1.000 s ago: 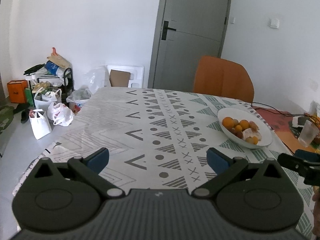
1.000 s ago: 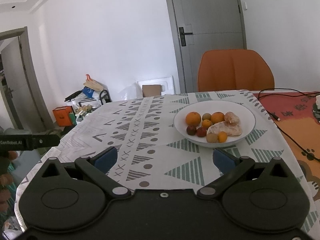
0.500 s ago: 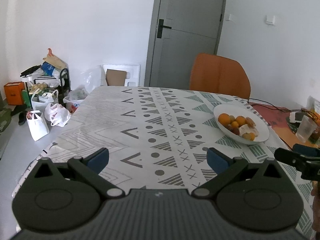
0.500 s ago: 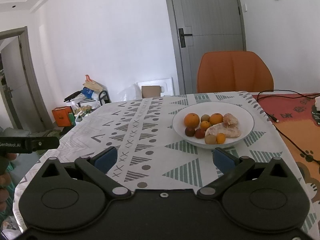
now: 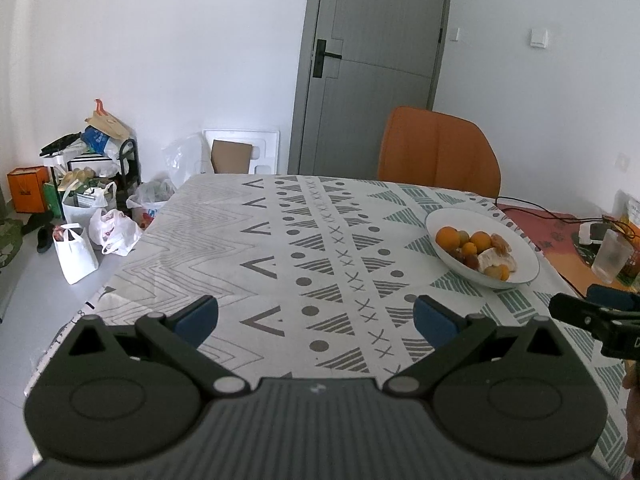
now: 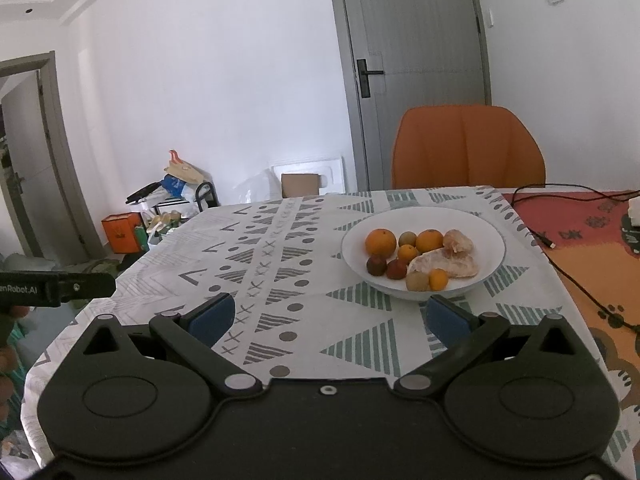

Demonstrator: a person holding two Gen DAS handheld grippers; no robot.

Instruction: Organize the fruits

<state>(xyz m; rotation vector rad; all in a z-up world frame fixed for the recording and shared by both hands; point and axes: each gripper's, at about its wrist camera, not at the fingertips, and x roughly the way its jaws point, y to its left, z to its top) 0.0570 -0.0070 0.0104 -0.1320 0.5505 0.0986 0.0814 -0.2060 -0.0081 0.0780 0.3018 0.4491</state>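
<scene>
Blue-padded fingers [image 5: 196,314] of the left gripper [image 5: 316,316] are spread wide, holding nothing, above the patterned tablecloth [image 5: 280,248]. The right gripper [image 6: 330,316] is equally spread and empty, just short of the white bowl [image 6: 492,240]. Oranges [image 6: 380,242] and small fruits lie inside the bowl, near an orange chair [image 6: 468,148].

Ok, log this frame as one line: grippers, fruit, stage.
left gripper: open, empty | right gripper: open, empty | fruit: all in white bowl | stage: pre-grasp, nothing picked
</scene>
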